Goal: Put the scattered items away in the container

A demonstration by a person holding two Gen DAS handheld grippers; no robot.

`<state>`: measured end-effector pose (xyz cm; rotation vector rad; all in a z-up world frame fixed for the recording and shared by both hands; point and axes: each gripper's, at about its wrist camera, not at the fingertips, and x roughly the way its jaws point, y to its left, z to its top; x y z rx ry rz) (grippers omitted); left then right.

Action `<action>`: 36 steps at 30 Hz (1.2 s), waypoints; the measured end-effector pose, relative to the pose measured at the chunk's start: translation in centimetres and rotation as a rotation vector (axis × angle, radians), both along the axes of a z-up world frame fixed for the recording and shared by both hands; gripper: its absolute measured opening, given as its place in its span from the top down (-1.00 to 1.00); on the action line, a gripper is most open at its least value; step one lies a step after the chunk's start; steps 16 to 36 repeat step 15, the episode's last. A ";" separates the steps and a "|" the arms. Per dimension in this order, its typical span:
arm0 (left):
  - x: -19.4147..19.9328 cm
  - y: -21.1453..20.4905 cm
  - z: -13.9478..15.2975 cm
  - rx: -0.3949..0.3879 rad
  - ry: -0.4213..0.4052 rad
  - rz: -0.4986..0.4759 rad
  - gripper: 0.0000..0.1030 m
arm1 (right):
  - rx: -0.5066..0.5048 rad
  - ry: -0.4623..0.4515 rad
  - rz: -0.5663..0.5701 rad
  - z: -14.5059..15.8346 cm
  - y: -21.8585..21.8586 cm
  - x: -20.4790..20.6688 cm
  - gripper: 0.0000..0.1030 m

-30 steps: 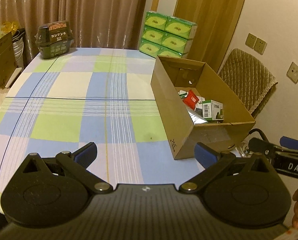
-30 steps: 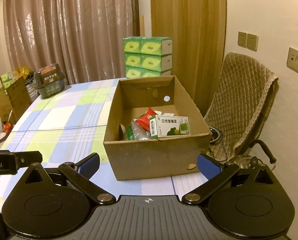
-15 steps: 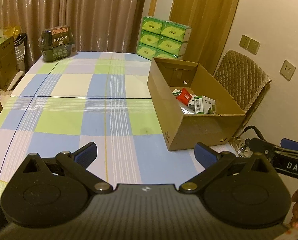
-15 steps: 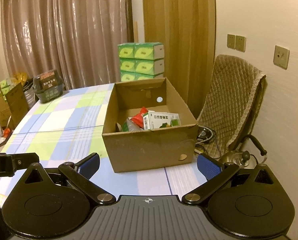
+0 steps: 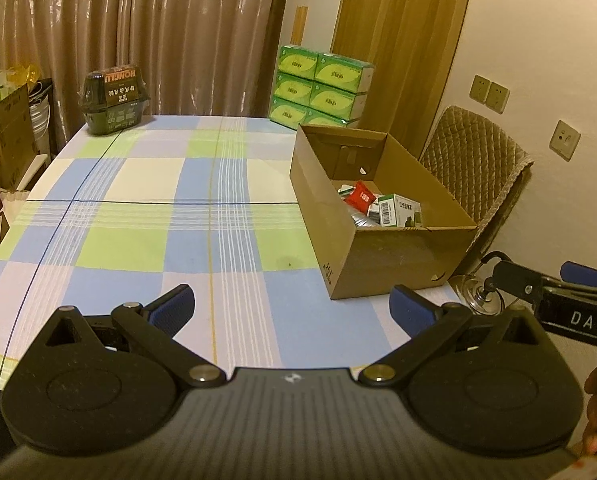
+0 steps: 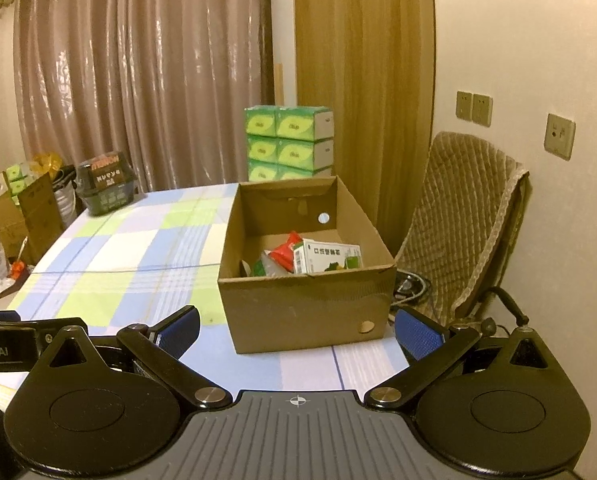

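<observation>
Left wrist view | left gripper (image 5: 292, 310) gaping wide, carrying nothing | right gripper (image 6: 297, 330) likewise spread, empty | cardboard box (image 5: 402, 256) sitting at 2 o'clock on checked tablecloth (image 5: 138, 216), holding packets (image 6: 326, 258)

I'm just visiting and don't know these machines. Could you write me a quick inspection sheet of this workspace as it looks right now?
Surface: table under a blue, green and white checked cloth; no loose items seen on it.
Job's things: open cardboard box near the table's right edge, holding a white carton, a red packet and other packets.
Clutter: dark wrapped container at the far left corner; stacked green tissue packs behind the box.
Grippers: left gripper and right gripper both open, holding nothing.
Cables: a black cord and cables on the floor by the chair.
Surroundings: curtains, quilted chair, wall sockets, cardboard boxes at left.
</observation>
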<state>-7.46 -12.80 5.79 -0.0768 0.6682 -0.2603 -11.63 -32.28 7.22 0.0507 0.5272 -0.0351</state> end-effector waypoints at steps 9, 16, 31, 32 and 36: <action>0.1 -0.1 0.2 -0.009 -0.001 -0.013 -0.98 | -0.004 -0.010 0.004 0.4 0.0 0.0 -0.96; -0.2 0.1 -0.1 -0.027 -0.017 -0.025 -0.98 | -0.006 0.003 0.006 -0.1 0.3 0.0 -0.96; -0.2 0.1 -0.1 -0.027 -0.017 -0.025 -0.98 | -0.006 0.003 0.006 -0.1 0.3 0.0 -0.96; -0.2 0.1 -0.1 -0.027 -0.017 -0.025 -0.98 | -0.006 0.003 0.006 -0.1 0.3 0.0 -0.96; -0.2 0.1 -0.1 -0.027 -0.017 -0.025 -0.98 | -0.006 0.003 0.006 -0.1 0.3 0.0 -0.96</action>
